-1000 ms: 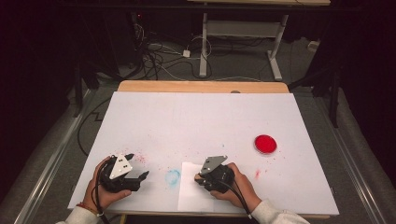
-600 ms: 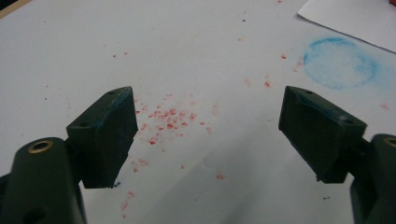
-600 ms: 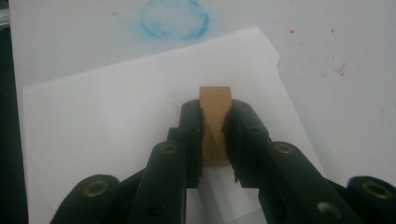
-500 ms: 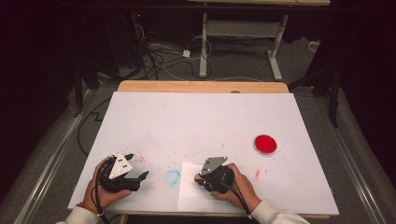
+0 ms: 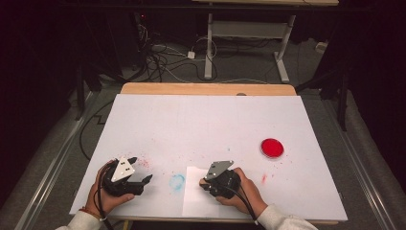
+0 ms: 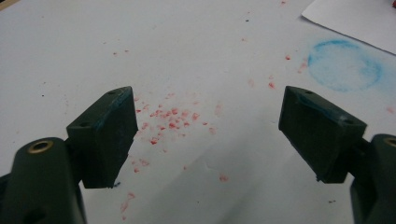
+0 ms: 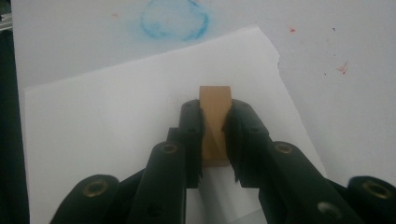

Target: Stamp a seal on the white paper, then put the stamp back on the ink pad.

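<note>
Right gripper (image 7: 215, 140): clamped on wooden block (image 7: 215, 122), frame centre, over paper sheet (image 7: 107, 140). Left gripper (image 6: 208, 135): jaws apart, empty. Risk: sheet likely to skid under block, smearing pigment.

A lab-style recording room: a white-covered table (image 5: 206, 129) sits in darkness, tangled cables (image 5: 163, 57) and a white desk frame (image 5: 244, 43) on grey carpet just behind it.
</note>
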Action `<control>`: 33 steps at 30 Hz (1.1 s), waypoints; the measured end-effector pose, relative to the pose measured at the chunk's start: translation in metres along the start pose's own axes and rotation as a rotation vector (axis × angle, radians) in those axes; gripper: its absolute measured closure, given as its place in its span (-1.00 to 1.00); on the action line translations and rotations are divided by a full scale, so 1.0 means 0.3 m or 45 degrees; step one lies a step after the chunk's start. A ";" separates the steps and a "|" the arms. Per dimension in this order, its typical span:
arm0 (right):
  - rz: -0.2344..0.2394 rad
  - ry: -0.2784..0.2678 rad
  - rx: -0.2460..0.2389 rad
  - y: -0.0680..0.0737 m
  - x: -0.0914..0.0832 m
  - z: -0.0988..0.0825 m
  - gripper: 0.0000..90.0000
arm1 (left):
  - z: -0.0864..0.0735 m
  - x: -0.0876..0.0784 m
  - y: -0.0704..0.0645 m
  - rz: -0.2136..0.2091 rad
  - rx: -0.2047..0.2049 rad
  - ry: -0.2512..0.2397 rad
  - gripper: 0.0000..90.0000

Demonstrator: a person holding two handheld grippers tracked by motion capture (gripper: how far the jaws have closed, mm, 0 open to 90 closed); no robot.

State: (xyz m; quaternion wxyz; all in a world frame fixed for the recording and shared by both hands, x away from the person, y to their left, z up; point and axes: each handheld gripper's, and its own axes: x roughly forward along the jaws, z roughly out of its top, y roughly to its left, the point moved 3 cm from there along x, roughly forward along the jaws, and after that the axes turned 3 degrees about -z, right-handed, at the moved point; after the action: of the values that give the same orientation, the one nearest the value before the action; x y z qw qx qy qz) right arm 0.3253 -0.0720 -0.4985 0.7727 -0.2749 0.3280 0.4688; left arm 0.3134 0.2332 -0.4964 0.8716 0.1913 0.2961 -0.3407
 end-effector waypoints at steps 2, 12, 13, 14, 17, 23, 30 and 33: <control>0.004 0.001 -0.001 -0.001 0.000 0.000 0.69 | 0.000 0.000 0.001 0.000 0.001 0.002 -0.58; 0.000 0.005 -0.014 -0.001 -0.001 0.001 0.69 | -0.002 -0.003 -0.001 -0.003 -0.001 0.002 -0.58; -0.003 0.003 -0.008 0.001 -0.001 0.002 0.69 | -0.003 -0.003 -0.001 -0.002 -0.001 0.001 -0.58; -0.001 0.009 -0.014 -0.001 -0.001 0.003 0.69 | -0.004 -0.002 -0.001 -0.002 -0.002 0.004 -0.58; 0.004 0.002 -0.014 -0.003 -0.001 0.002 0.69 | -0.002 -0.002 0.000 -0.002 -0.004 0.000 -0.58; 0.011 0.007 -0.021 -0.004 -0.004 0.003 0.69 | -0.008 -0.004 0.001 0.001 -0.005 0.008 -0.58; 0.002 -0.003 -0.033 -0.002 -0.008 0.003 0.69 | -0.004 -0.006 -0.002 0.008 0.011 0.010 -0.58; -0.004 -0.012 -0.026 -0.009 -0.021 0.001 0.69 | -0.001 -0.004 -0.005 0.007 0.015 0.009 -0.58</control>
State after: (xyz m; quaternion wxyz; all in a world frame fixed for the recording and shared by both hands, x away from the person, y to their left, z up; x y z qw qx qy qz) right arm 0.3256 -0.0764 -0.4933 0.7722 -0.2812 0.3192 0.4720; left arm 0.3115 0.2328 -0.4961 0.8704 0.1984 0.2968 -0.3392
